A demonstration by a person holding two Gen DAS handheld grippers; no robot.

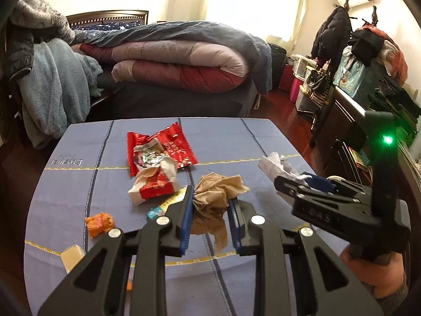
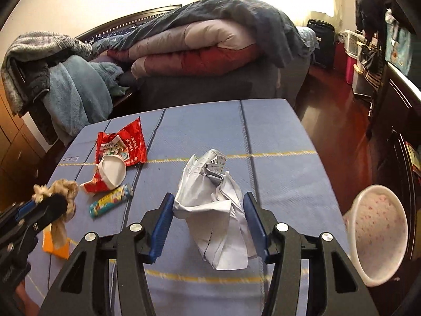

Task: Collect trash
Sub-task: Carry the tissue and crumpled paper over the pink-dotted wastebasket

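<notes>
Left gripper (image 1: pixel 210 210) clenched on brown tissue (image 1: pixel 213 197) at frame centre; right gripper (image 2: pixel 209 221) grasping crumpled white paper (image 2: pixel 213 210), lifted off the tabletop (image 2: pixel 276 144). Best carried steadily toward pink bin (image 2: pixel 379 237) at lower right, jaws tight until above it.

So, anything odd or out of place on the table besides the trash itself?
One thing: a small orange toy figure lies on the blue tablecloth among the litter, near the crushed paper cup and red snack wrapper. It looks like a keepsake, not trash. Nothing appears spilled or broken.
</notes>
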